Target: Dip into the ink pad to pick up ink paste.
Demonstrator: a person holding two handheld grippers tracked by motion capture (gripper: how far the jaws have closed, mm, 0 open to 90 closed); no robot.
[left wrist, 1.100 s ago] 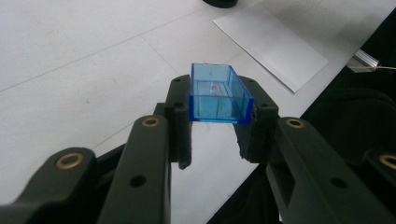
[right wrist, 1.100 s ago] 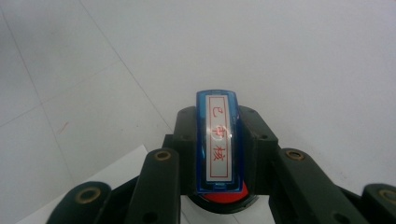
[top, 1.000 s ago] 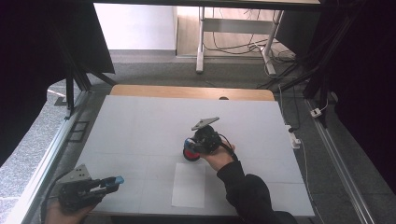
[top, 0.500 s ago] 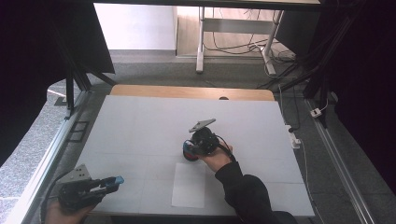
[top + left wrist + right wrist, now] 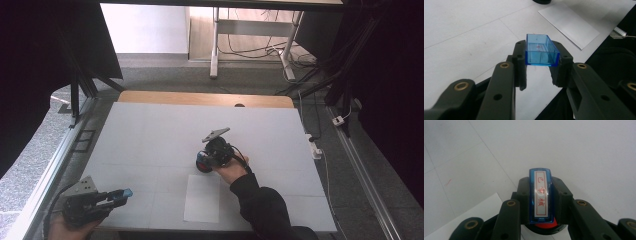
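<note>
Left gripper (image 5: pixel 122 193) sat at the near-left corner of the table (image 5: pixel 150 130), held in a hand (image 5: pixel 67 227) that the bottom edge cut off. Its jaws were clamped on a clear blue cap (image 5: pixel 541 50), hollow side up in the left gripper view; something red showed faintly through the plastic, too small to read. From above, the cap (image 5: pixel 126 192) was just a blue speck at the jaw tips.

A sheet of white paper (image 5: pixel 202 198) lay flat near the front edge, centre. Its far corner (image 5: pixel 569 23) showed in the left gripper view, the rest cropped.

Right gripper (image 5: pixel 202 162) was just past the paper's far edge, mid-table, and its dark sleeve (image 5: pixel 262 207) covered part of the table's front. Jaws gripped a blue stamp (image 5: pixel 541 195) upright, label with red characters facing the camera. The stamp's base with a red part (image 5: pixel 544 225) was mostly hidden behind the jaws, so contact with the table couldn't be judged. From above, the stamp (image 5: pixel 201 160) read as a blue and red blob under the gripper body.

Beyond, the table's wooden far strip (image 5: pixel 210 98), then desk legs and cables (image 5: pixel 240 45) on the floor, all dim.
</note>
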